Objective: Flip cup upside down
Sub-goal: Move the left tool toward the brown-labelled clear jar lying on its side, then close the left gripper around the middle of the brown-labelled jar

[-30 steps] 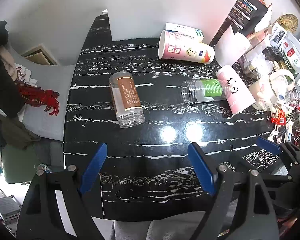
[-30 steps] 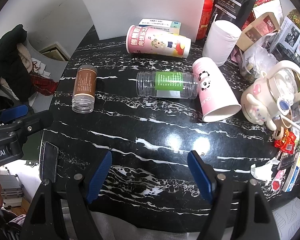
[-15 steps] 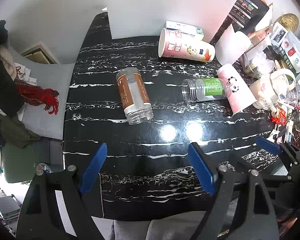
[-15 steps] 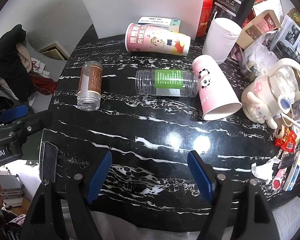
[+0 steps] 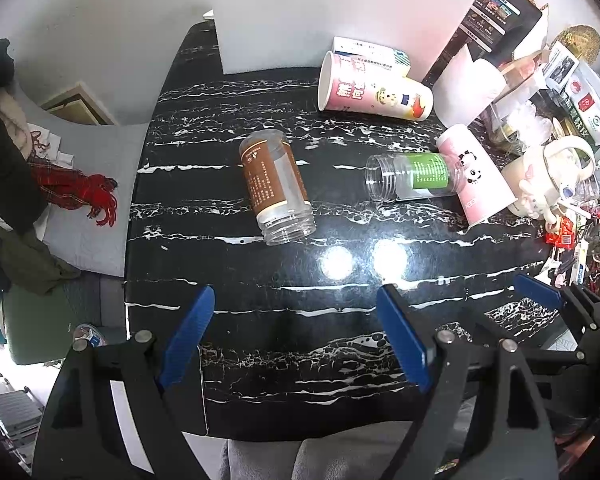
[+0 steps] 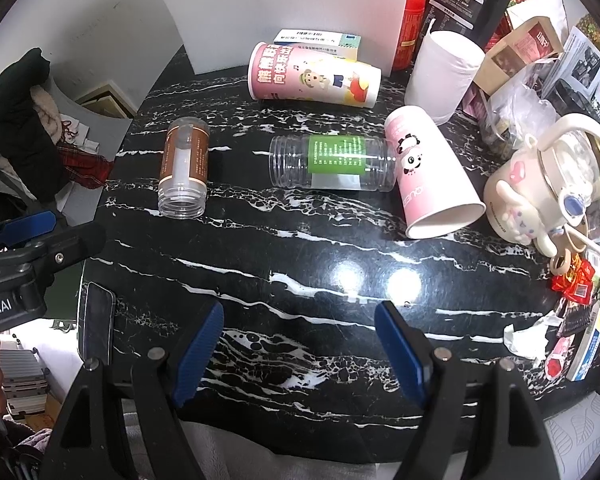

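Note:
Several cups lie on their sides on the black marble table. A clear jar with a brown label lies left of centre, mouth toward me. A clear jar with a green label lies at the middle. A pink panda cup lies right of it. A tall pink cartoon cup lies at the back. My left gripper and right gripper are both open and empty, near the table's front edge, apart from all cups.
A white foam board stands at the back. An upright white cup, a kettle, bags and clutter crowd the right side. A phone lies at the front left edge. The left gripper's body shows at left.
In the left wrist view the brown-label jar has shifted right and nearer the view's centre; the left gripper has swung leftward. In the right wrist view the scene has shifted slightly right. Both grippers stay open.

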### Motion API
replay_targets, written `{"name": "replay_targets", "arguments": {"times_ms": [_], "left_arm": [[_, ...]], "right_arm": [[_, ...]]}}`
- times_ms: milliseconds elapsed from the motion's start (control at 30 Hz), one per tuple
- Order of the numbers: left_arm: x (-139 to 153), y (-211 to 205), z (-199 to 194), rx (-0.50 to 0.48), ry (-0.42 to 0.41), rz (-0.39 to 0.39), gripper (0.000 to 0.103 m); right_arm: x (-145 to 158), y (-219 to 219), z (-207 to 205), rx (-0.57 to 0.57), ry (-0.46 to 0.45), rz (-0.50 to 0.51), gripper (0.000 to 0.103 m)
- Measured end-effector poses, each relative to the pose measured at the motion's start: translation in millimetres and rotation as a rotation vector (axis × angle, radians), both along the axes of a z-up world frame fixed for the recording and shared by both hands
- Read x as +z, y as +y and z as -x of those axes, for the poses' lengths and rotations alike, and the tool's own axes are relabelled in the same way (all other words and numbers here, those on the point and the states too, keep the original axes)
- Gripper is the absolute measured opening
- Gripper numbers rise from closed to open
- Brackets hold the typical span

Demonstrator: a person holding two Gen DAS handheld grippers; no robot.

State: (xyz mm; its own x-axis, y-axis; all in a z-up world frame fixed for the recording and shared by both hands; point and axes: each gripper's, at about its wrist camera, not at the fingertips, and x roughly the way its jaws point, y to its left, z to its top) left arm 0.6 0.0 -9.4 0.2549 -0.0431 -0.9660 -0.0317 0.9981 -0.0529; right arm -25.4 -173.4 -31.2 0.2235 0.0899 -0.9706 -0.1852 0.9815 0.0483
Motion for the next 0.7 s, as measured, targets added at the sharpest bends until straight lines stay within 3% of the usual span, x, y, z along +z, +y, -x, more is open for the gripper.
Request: {"name": "replay_targets", "arguments": {"times_ms": [700], "left_arm": [[-32.9,5.9,-37.3,0.004,0.100,0.010,0.082]], "right_arm": [[-25.5,2.3,-21.2,0.000,0.086,0.002,0.078]]}}
